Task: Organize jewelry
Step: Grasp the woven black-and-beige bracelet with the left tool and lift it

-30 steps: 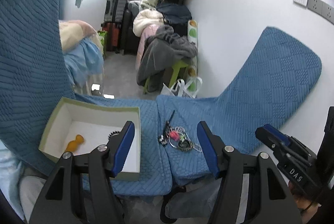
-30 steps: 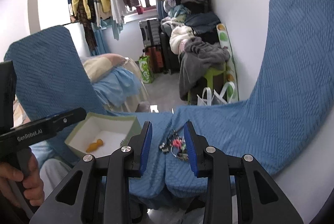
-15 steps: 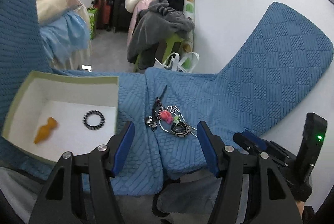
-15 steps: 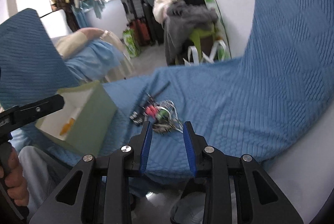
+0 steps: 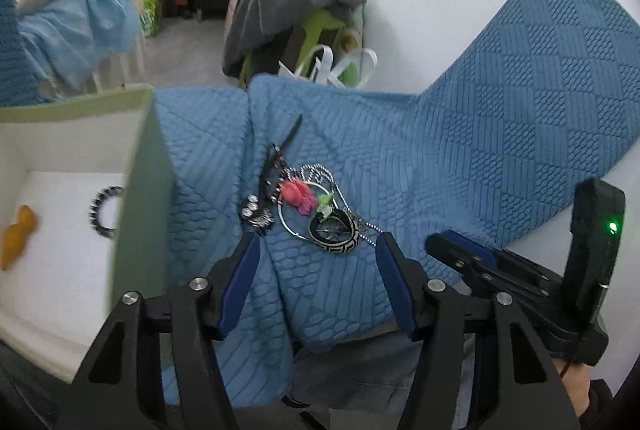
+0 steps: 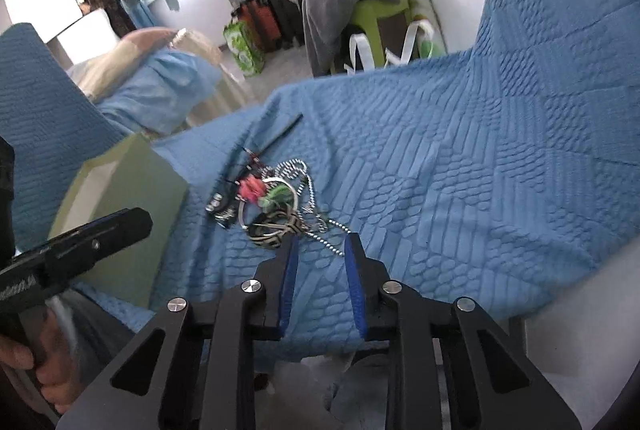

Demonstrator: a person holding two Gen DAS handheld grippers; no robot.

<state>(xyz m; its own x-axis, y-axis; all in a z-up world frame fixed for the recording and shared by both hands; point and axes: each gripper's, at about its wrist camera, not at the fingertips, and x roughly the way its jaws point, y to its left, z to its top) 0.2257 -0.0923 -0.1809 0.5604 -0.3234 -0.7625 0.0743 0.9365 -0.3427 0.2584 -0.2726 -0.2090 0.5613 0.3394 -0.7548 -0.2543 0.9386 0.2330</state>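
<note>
Your right gripper (image 6: 320, 244), jaws partly open and holding nothing, sits nearer than your wide-open, empty left gripper (image 5: 318, 250): the jewelry pile (image 6: 272, 207) lies just ahead-left of its tips, bead chain (image 6: 332, 228) trailing between them.

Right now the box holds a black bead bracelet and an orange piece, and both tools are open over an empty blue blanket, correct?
Not quite. The blanket is not empty: a jewelry pile lies on it, as the left wrist view shows. The box does hold the bracelet and orange piece; left tool and right tool are open.
</note>
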